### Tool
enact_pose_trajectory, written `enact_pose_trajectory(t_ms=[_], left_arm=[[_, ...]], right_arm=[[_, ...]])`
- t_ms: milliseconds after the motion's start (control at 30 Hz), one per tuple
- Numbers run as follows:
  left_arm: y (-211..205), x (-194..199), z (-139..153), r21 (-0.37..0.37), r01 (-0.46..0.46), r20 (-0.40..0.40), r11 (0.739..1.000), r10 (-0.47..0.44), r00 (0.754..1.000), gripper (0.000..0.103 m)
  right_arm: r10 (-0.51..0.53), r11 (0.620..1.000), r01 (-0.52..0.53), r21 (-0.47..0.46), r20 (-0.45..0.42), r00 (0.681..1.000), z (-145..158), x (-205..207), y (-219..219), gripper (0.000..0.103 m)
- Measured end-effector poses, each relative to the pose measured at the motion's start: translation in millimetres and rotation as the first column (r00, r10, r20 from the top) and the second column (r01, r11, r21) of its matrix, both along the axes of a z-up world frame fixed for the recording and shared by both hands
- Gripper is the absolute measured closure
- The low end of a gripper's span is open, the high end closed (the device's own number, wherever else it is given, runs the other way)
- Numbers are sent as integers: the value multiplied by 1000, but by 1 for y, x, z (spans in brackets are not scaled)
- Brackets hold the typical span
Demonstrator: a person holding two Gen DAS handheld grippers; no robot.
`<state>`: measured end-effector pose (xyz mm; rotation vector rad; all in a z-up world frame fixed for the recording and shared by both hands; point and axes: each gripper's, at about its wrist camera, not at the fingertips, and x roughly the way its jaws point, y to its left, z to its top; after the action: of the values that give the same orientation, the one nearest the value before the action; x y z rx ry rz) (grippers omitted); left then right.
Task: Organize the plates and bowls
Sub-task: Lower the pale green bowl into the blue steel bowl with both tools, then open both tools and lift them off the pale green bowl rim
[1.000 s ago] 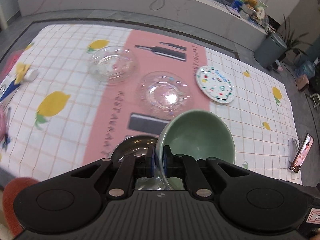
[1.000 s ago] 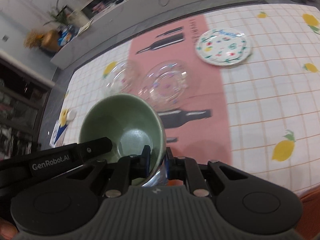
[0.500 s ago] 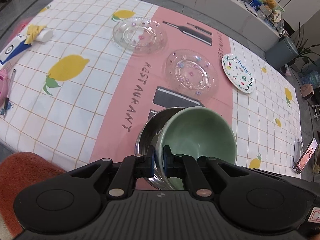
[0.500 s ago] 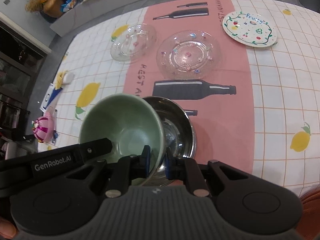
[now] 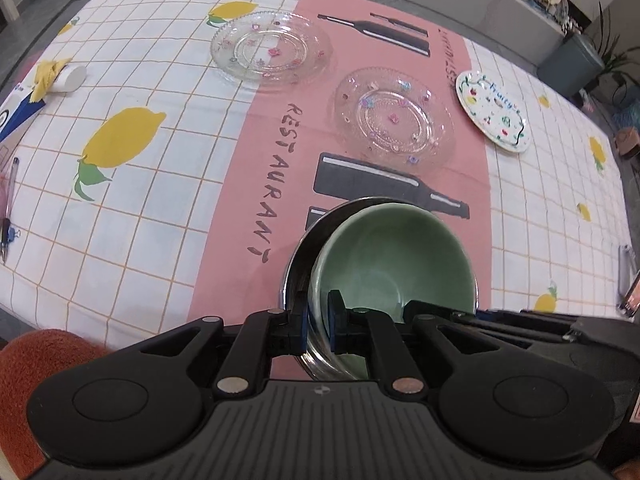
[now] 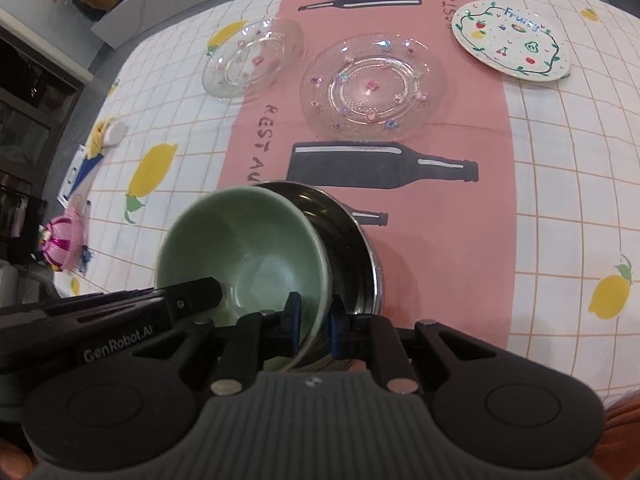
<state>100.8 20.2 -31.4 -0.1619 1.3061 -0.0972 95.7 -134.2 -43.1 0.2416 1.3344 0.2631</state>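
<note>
Closest to me, the left gripper point(image 5: 318, 322) has its fingers clamped on the near rim of the green bowl point(image 5: 394, 264), one pad inside the wall and one outside, and the right gripper point(image 6: 314, 322) pinches the same rim from the other side, so the bowl sits between the two tools, right at their tips. The green bowl is tilted and sits partly inside a steel bowl point(image 6: 352, 240), whose shiny rim shows around its far edge; whether the green one rests on the steel or hangs just above it I cannot tell. The steel bowl stands on the pink strip of the tablecloth point(image 5: 160, 208), over a printed bottle. Further out on that strip lies a clear glass plate point(image 6: 372, 86) with small coloured flowers, and a second glass plate point(image 6: 252, 62) lies to its left, partly on the white checked part. To the far right sits a white plate point(image 6: 512, 40) painted with fruit. At the left edge of the table are a pen point(image 5: 6, 216) and a pink toy point(image 6: 60, 240), well apart from the bowls.
</note>
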Motion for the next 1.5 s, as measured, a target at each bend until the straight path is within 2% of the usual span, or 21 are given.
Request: enact_pose_trajectory(t_ms=[267, 633, 733, 767, 800, 1033, 1167, 1233, 1300, 1400, 1500], left_arm=[[-2, 5, -6, 16, 39, -19, 999, -38, 999, 92], [-5, 8, -7, 16, 100, -28, 995, -99, 995, 88], [-5, 8, -5, 19, 117, -29, 993, -117, 993, 86], [-5, 8, -2, 25, 119, -17, 993, -118, 993, 84], [-5, 8, 1, 31, 124, -2, 992, -124, 992, 83], [-4, 8, 18, 27, 125, 38, 992, -126, 991, 81], [-4, 5, 25, 31, 135, 73, 990, -137, 988, 76], [-3, 3, 31, 19, 151, 108, 988, -152, 982, 73], [-1, 0, 39, -10, 169, 165, 986, -165, 973, 69], [2, -4, 48, -55, 179, 253, 982, -159, 954, 58], [6, -4, 52, -97, 183, 322, 978, -144, 936, 51]], right_arm=[[32, 999, -32, -39, 7, 999, -1, 2, 5, 92], [30, 999, -30, -35, 4, 1000, 0, 5, 4, 91], [28, 999, -28, -28, 10, 1000, 3, 5, 2, 86], [24, 999, -23, -30, 21, 999, 6, 5, 0, 77], [21, 999, -19, -36, 35, 999, 9, 5, -1, 76], [11, 1000, -10, -18, 61, 998, 22, 5, -7, 75], [10, 1000, -9, -10, 87, 996, 30, 1, -11, 73], [13, 1000, -13, -5, 112, 994, 37, -3, -14, 70], [9, 1000, -11, 10, 159, 987, 46, -6, -20, 62], [-21, 999, 14, 33, 227, 974, 56, -10, -32, 51], [-86, 995, 69, 68, 280, 956, 59, -13, -50, 49]])
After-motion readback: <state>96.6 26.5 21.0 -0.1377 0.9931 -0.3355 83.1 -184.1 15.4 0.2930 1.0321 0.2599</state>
